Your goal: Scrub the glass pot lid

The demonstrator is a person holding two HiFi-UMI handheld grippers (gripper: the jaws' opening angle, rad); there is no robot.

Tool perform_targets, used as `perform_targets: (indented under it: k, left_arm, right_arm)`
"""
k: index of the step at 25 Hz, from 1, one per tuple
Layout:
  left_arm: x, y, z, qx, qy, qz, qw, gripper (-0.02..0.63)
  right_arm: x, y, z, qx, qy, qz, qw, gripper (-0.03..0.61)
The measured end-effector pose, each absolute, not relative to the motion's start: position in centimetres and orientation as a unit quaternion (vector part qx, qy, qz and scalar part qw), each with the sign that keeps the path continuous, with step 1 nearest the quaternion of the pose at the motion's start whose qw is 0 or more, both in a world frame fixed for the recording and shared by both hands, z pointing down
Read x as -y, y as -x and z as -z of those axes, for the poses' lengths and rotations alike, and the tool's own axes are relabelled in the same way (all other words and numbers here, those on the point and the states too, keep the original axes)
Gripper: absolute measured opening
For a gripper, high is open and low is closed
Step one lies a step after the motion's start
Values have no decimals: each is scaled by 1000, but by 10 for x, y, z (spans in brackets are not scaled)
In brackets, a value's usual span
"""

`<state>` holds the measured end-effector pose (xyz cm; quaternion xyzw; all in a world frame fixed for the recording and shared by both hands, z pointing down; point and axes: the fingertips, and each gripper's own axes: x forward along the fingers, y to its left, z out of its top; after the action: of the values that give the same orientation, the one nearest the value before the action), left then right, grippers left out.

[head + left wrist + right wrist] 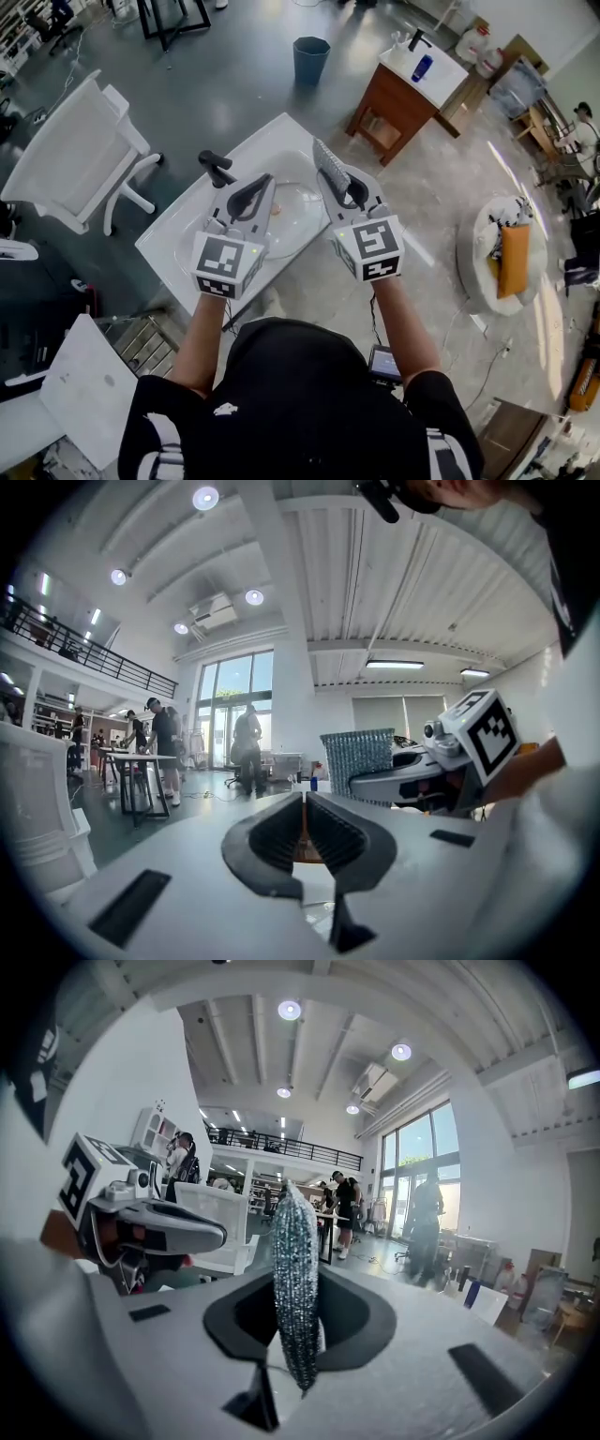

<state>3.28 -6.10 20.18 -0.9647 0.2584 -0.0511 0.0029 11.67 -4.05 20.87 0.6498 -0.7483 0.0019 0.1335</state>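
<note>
Head view: left gripper [259, 187] fingers seemingly pinch the glass lid [296, 212]; right gripper [352, 193] fingers clamp the scrubber [329, 166] at its one o'clock, rubbing next

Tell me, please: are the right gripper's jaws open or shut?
Shut on the silver scrubbing pad: in the right gripper view, the right gripper pinches it between its jaws, and it stands upright there.

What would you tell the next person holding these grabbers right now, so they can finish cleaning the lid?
Left gripper: shut on the edge of the glass pot lid, held over the white sink.
Right gripper: shut on the silver scrubber, close beside the lid.
Done: both things are in hand. The pictures cannot tell whether any scrubbing has happened.
Left to do: rub the scrubber over the lid.
</note>
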Motion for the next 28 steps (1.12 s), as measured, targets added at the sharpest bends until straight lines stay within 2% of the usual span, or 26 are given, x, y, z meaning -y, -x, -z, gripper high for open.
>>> perform_targets:
  k: [14,28]
  left_arm:
    - [-34,-42,-157,-280,959,21,28,14]
    - [-56,-40,-150,-296,955,11,37,14]
  right_arm:
    - [-49,-129,-175,755,-645,34,109,66]
    - [-76,-132,-169,755,-646,44,104,66]
